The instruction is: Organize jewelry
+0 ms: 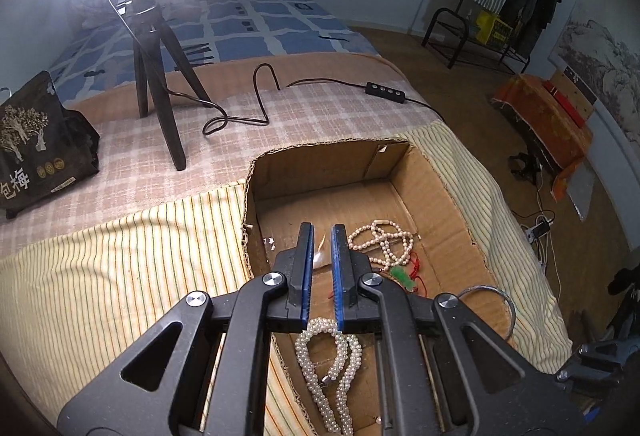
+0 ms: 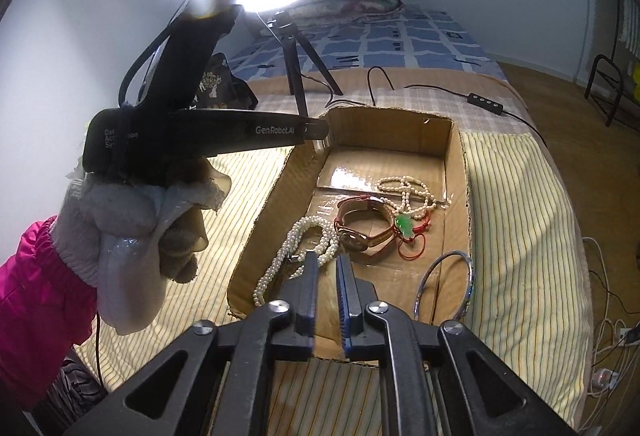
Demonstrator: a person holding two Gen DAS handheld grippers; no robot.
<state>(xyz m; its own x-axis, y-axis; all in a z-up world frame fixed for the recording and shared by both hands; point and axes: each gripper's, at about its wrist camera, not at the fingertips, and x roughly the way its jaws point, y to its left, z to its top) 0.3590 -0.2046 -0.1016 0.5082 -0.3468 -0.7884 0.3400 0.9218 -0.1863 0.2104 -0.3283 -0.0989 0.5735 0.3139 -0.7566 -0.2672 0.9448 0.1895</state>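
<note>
Blue-padded right gripper [image 2: 327, 284] stands slightly parted, empty, over the cardboard box's [image 2: 456, 156] near end. Left gripper [image 1: 322, 256] nearly closed, nothing gripped. Inside: white pearl rope [image 2: 292, 248], watch [image 2: 360, 232], jade pendant [image 2: 404, 224], pearl strand [image 2: 412, 192]. Bangle [image 2: 444, 280] leans on the rim.

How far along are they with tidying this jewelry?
Mostly done, it seems. The pearl rope, watch, bead necklace and green pendant already lie in the cardboard box. Neither the left gripper nor the right gripper visibly holds anything. Left: apparently the silver bangle, leaning at the box's edge.
</note>
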